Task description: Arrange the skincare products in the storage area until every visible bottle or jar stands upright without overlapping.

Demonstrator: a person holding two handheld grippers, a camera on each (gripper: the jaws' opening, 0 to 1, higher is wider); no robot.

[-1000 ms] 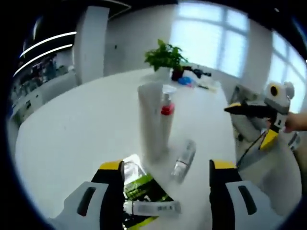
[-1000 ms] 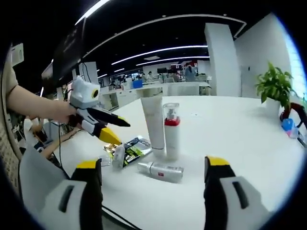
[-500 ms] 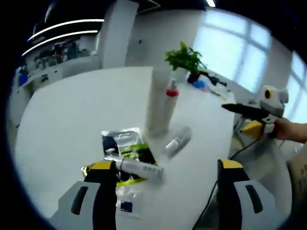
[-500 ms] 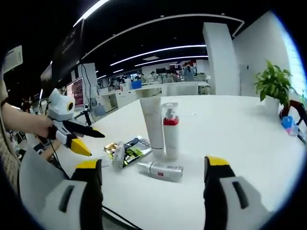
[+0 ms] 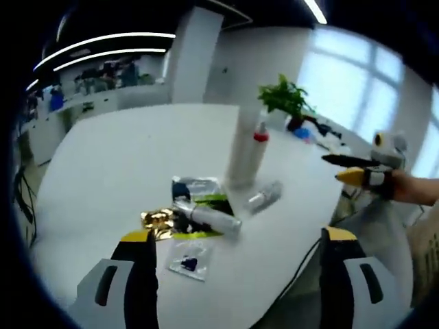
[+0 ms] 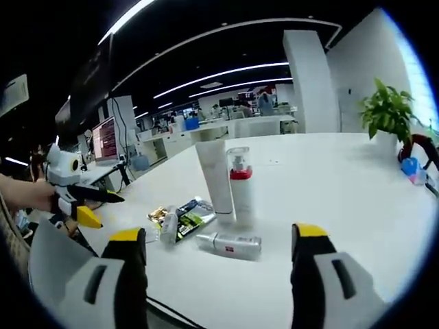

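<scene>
We see that the left gripper (image 5: pixel 233 274) has drawn back from the products since a second ago: in the left gripper view the whole cluster now sits farther off and more of the white table (image 5: pixel 110 171) shows, while in the right gripper view that gripper (image 6: pixel 86 205) has moved away to the far left edge, well apart from the products. Both grippers are released, jaws spread wide with nothing between them; the right gripper (image 6: pixel 219 274) hovers near the table edge as before. The products themselves have not moved. The tall white tube (image 6: pixel 215 177) and the pump bottle (image 6: pixel 241 186) with its red collar stand upright just beside each other. A silver bottle (image 6: pixel 230 244) lies on its side in front of them, and a second small tube (image 5: pixel 209 218) lies across the green and black sachets (image 5: pixel 199 193), with a gold sachet (image 5: pixel 158 221) just beside them.
</scene>
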